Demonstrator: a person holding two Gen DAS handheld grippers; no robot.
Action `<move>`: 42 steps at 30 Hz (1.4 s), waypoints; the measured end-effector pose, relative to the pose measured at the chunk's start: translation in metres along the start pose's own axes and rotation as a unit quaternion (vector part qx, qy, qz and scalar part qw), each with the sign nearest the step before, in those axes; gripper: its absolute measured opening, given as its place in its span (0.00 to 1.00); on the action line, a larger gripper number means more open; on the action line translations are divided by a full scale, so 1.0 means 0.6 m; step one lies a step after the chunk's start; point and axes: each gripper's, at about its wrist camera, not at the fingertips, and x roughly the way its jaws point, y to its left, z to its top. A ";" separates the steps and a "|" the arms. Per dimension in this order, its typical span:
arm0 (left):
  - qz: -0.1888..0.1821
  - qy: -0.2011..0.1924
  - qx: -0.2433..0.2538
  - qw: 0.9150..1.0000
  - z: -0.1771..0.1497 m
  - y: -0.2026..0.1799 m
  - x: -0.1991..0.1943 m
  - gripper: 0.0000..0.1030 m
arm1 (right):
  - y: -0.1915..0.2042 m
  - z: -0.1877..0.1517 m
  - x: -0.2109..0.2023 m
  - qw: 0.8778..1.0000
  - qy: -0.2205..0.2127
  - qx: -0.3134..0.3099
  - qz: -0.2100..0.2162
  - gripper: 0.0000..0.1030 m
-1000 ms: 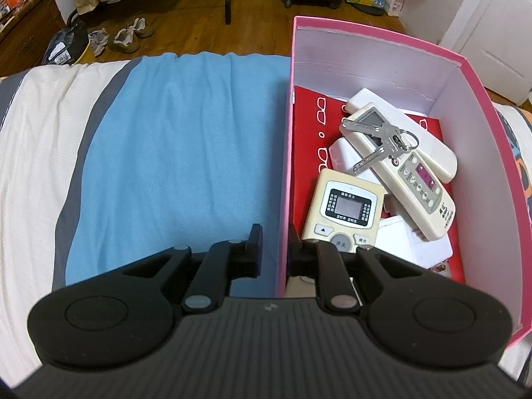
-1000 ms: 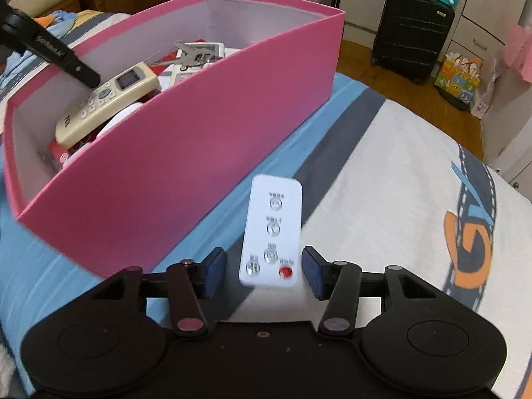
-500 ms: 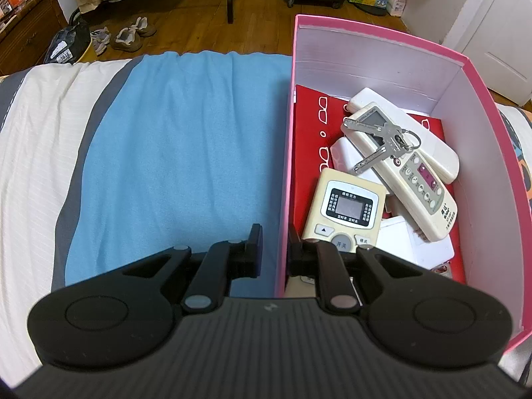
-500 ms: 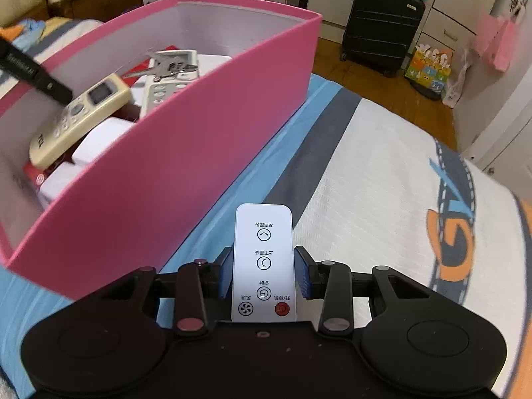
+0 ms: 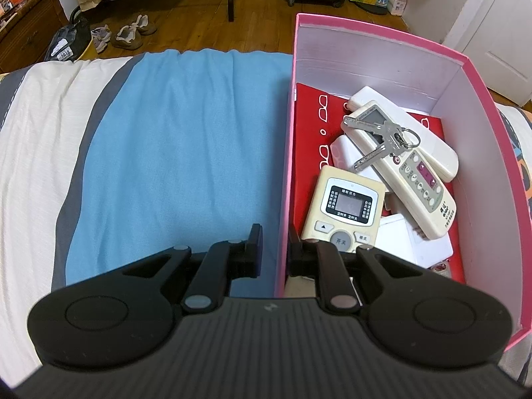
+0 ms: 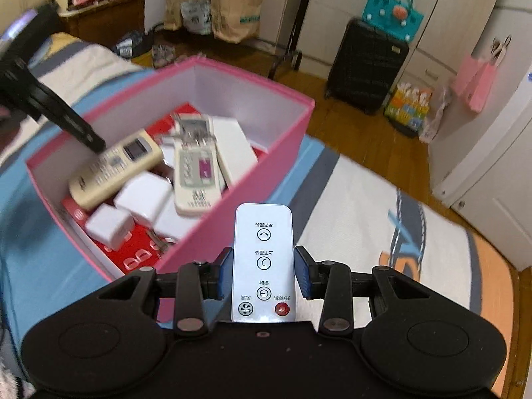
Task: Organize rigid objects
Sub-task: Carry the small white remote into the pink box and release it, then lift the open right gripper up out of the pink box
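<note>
A pink box (image 5: 285,153) with white inner walls lies on the bed. It holds several cream and white remotes (image 5: 345,211), a bunch of keys (image 5: 382,139) and white adapters on a red base. My left gripper (image 5: 273,249) is shut on the box's left wall, one finger outside and one inside. My right gripper (image 6: 263,271) is shut on a small white remote (image 6: 263,259) with round buttons and a red one, held in the air above the bed beside the box (image 6: 292,133). The left gripper's finger (image 6: 76,126) shows at the box's far wall.
The bed has a blue, grey and cream striped cover (image 5: 173,139) with an orange print (image 6: 405,232). Beyond it are a wooden floor, shoes (image 5: 129,31), a black suitcase (image 6: 365,69), paper bags and a white door (image 6: 498,166).
My right gripper closed on the small white remote, lifted it off the bed and rose, so the inside of the box now shows. My left gripper stayed on the box wall.
</note>
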 end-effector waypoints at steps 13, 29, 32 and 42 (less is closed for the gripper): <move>-0.012 -0.010 0.001 1.000 -0.004 0.001 -0.008 0.09 | 0.038 0.116 -0.065 0.991 -0.059 0.045 0.110 0.42; -0.051 -0.004 -0.016 0.999 -0.001 0.020 -0.007 0.07 | 0.077 0.243 0.202 0.998 0.009 0.059 -0.022 0.42; -0.058 -0.003 -0.019 0.998 0.000 0.025 -0.005 0.07 | 0.081 0.247 0.234 0.998 0.032 0.054 -0.013 0.42; -0.061 -0.003 -0.013 0.998 0.002 0.024 -0.004 0.08 | 0.066 0.231 0.234 0.996 0.012 0.091 -0.012 0.49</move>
